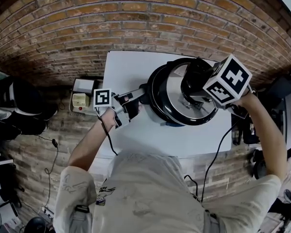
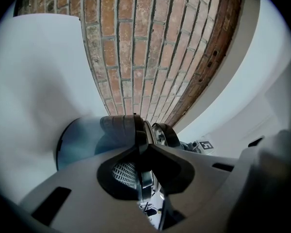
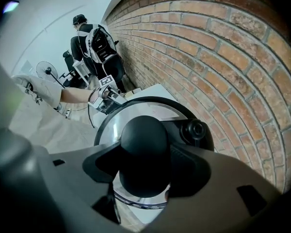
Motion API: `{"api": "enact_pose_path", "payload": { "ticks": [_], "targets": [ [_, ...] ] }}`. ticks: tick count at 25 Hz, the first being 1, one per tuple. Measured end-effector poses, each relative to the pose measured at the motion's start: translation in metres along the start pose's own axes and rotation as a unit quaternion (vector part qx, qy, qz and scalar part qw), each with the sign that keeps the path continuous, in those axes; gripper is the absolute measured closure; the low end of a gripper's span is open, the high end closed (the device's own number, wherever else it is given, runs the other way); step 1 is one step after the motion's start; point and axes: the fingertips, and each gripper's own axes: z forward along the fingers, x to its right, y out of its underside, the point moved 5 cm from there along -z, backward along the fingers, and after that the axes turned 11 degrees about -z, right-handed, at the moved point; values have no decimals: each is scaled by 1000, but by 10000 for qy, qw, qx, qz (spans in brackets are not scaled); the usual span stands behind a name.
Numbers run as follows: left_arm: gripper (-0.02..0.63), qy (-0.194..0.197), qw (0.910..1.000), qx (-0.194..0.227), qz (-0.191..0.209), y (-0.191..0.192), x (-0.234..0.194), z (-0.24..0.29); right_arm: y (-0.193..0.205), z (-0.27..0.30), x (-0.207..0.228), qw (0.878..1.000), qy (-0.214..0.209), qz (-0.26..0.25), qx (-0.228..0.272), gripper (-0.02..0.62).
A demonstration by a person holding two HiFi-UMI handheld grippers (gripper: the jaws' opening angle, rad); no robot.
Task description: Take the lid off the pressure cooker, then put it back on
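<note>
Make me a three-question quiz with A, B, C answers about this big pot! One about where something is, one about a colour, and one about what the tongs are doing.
1. Where does the pressure cooker stand?
A) on the white table
B) on the floor
C) on a chair

2. What colour is the knob on the lid?
A) red
B) black
C) yellow

3. What are the right tongs doing?
A) hanging open in the air
B) holding a spoon
C) squeezing the lid's knob

Answers:
1 A, because the head view shows white tabletop around the cooker.
2 B, because the right gripper view shows the knob black against the shiny lid.
3 C, because both jaws press on the knob's sides.
</note>
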Motion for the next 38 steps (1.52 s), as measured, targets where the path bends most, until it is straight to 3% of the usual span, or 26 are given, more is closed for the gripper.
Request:
{"api": "enact_pose_path", "payload": {
  "ticks": [10,21,29,38],
  "targets": [
    [535,11,10000,51,-8,0,0,-1,71,-23,-1,9958,186,883,157,302],
    [535,61,9999,70,-75,0,-2,-2,162,-40,-15,9781,392,2024,278,302],
    [535,90,9999,77,-105,0,-2,-4,210,-43,-35,9667,393,2524,179,302],
    [535,76,9999,78,-61,0,-3,-3,233,-24,-45,9615,315,2729,66,302]
  ]
}}
